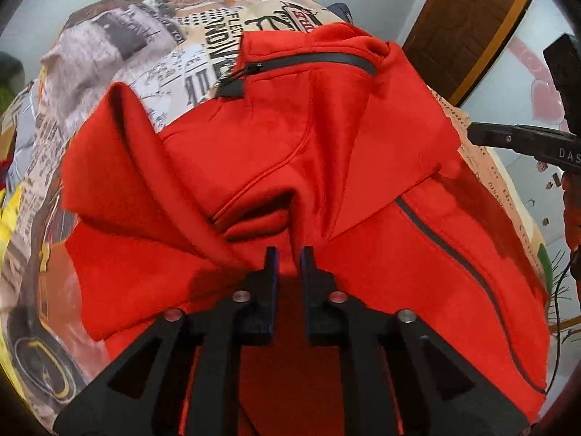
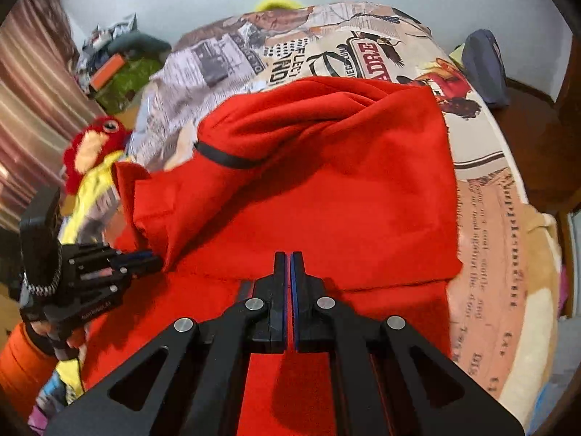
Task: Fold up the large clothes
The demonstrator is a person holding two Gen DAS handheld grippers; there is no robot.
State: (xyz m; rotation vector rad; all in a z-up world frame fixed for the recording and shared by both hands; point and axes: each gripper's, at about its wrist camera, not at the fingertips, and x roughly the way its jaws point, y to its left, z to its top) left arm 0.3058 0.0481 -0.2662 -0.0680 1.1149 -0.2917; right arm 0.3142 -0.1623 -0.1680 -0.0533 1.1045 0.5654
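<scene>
A large red hooded jacket (image 1: 326, 152) with dark zips lies partly folded on a bed; it also shows in the right wrist view (image 2: 326, 181). My left gripper (image 1: 289, 254) sits low over the jacket with its jaws slightly apart and red cloth between them. It shows from the side in the right wrist view (image 2: 152, 259), its tips at a raised fold of the jacket. My right gripper (image 2: 289, 258) is shut, with a thin strip of red cloth between the pads, above the jacket's flat part. It shows at the right edge of the left wrist view (image 1: 475, 132).
The bed (image 2: 486, 225) has a newspaper-print cover. A red and yellow plush toy (image 2: 94, 141) lies at its left. A dark blue item (image 2: 486, 65) lies at the far right. Clutter (image 2: 120, 61) and a curtain (image 2: 29, 101) stand on the left. A wooden door (image 1: 468, 25) is behind.
</scene>
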